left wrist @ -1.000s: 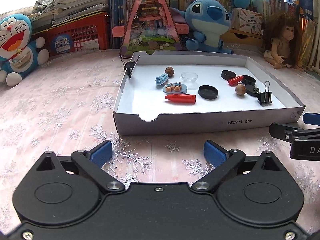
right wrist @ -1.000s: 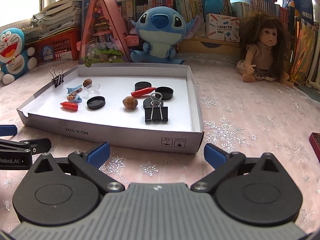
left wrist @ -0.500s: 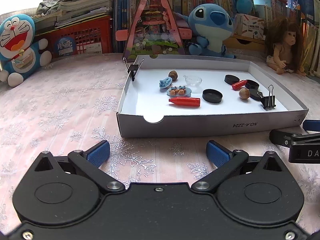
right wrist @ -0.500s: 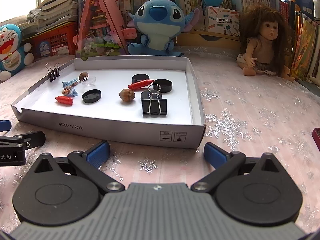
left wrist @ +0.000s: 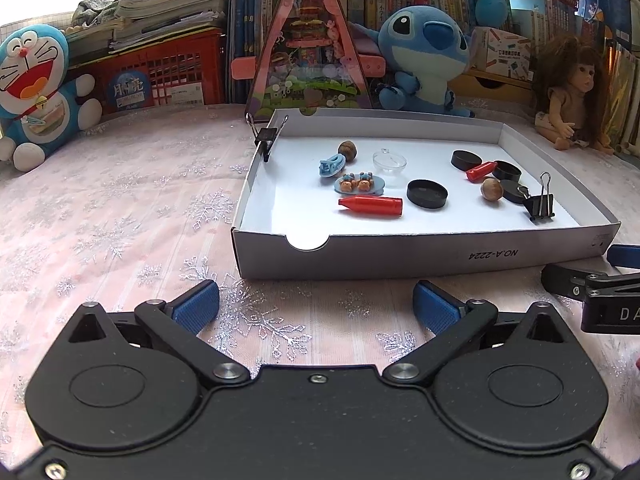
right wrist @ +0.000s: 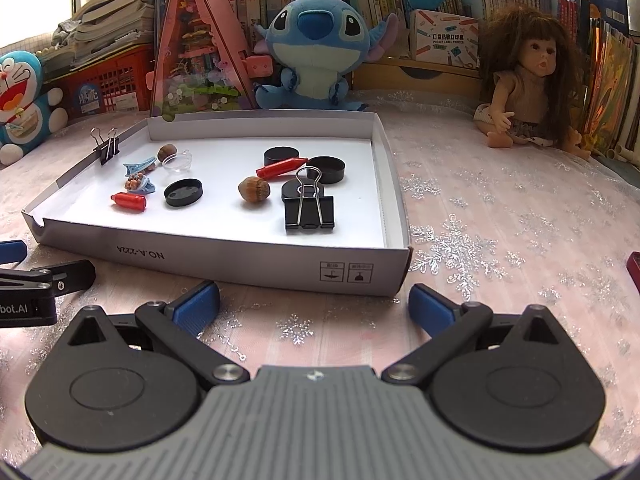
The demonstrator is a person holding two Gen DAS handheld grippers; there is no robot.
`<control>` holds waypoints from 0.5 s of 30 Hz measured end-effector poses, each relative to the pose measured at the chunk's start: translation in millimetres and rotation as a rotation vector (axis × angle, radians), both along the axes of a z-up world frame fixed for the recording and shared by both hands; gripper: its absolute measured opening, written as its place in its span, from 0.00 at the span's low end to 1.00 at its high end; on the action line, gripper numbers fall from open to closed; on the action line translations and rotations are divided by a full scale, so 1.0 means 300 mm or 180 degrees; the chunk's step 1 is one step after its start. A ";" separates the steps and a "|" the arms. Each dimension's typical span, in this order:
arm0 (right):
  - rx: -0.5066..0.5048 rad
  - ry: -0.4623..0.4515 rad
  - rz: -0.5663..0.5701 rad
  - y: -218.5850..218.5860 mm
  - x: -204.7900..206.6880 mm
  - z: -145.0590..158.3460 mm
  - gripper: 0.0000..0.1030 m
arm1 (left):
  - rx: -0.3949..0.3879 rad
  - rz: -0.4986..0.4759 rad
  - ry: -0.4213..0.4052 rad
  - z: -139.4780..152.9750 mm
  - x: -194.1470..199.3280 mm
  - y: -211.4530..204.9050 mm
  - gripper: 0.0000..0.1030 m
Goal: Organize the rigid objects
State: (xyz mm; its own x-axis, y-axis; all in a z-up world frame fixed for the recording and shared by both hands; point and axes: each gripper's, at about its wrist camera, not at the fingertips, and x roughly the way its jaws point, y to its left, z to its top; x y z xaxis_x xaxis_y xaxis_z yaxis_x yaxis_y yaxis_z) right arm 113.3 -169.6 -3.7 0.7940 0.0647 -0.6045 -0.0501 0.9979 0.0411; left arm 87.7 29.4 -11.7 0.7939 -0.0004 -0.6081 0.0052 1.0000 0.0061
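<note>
A shallow white cardboard tray (left wrist: pixel 400 256) (right wrist: pixel 248 256) lies on the pink snowflake cloth. In it lie a red capsule (left wrist: pixel 370 207) (right wrist: pixel 129 202), a second red capsule (right wrist: pixel 282 167), several black round lids (left wrist: pixel 427 195) (right wrist: pixel 183 192), two nuts (right wrist: pixel 253 189) (left wrist: pixel 347 149), a clear dish (left wrist: pixel 389 159), blue clips (left wrist: pixel 332 164), and a black binder clip (right wrist: pixel 309 210). Another binder clip (left wrist: pixel 265 136) is clamped on the tray's left wall. My left gripper (left wrist: pixel 316 306) and right gripper (right wrist: pixel 314 306) are open and empty, just in front of the tray's near wall.
Behind the tray stand a pink triangular toy house (left wrist: pixel 306 52), a Stitch plush (right wrist: pixel 316 48), a doll (right wrist: pixel 524 80) at the right, a Doraemon plush (left wrist: pixel 34 92) at the left, red crates and bookshelves. A dark red object (right wrist: pixel 634 272) lies at the right edge.
Both grippers have drawn back a little from the tray and tilted slightly. Both stay open. Nothing in the tray has moved.
</note>
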 end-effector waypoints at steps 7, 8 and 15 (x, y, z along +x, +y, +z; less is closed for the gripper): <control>-0.0001 0.0000 -0.0001 0.001 0.000 0.000 1.00 | -0.0015 0.0005 -0.0001 -0.001 0.003 -0.001 1.00; -0.0001 0.0000 -0.0001 0.001 0.000 0.000 1.00 | -0.0014 0.0005 -0.0001 -0.001 0.003 0.000 1.00; -0.0001 0.0000 0.0000 0.000 0.000 0.001 1.00 | -0.0014 0.0004 -0.0001 -0.001 0.004 0.001 1.00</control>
State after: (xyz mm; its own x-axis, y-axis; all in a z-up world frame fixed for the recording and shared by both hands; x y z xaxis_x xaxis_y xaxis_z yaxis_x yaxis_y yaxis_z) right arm 113.3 -169.6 -3.4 0.7939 0.0645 -0.6046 -0.0499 0.9979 0.0409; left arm 88.7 29.6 -11.9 0.7940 -0.0021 -0.6079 0.0039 1.0000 0.0016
